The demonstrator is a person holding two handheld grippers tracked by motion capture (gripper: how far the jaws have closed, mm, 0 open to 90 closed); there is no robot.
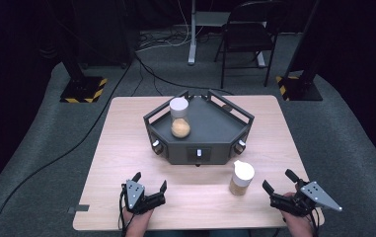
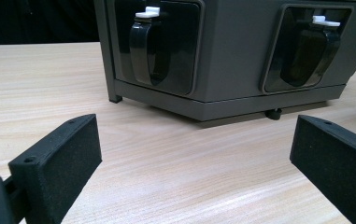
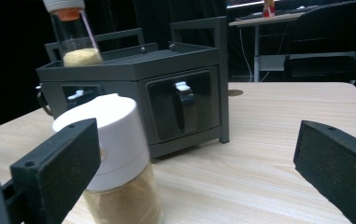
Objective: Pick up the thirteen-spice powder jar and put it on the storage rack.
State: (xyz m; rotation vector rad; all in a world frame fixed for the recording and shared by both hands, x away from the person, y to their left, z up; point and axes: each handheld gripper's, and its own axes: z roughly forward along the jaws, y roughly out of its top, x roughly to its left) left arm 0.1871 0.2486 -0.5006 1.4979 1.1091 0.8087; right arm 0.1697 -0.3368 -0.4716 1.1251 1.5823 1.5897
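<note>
We hold our left tongs (image 1: 150,182) low over the near edge of the table (image 1: 116,163), jaws spread wide with nothing between them. In the left gripper view the same tongs (image 2: 192,154) look across bare wood at the front of the dark grey tray stand (image 2: 231,70), which sits well ahead of the jaws and apart from them; two black hooks with white tips hang in recesses on its facing sides.

Our right tongs (image 1: 278,181) rest near the table's near right corner, also spread wide and gripping nothing. Just to their left, in the high view, stands the white-capped jar (image 1: 241,178) holding tan powder, upright on the table and close to the tongs but not between the jaws. In the right gripper view the tongs (image 3: 196,158) have that jar (image 3: 119,172) just behind their left jaw; whether the two touch we cannot tell.

Farther on, at the middle of the table, the tray stand (image 1: 200,129) carries a second jar (image 1: 179,117), clear with a white cap and tan powder at its bottom, standing upright on the stand's left part.

Beyond the table, on the grey floor, stands a black folding chair (image 1: 248,34).
</note>
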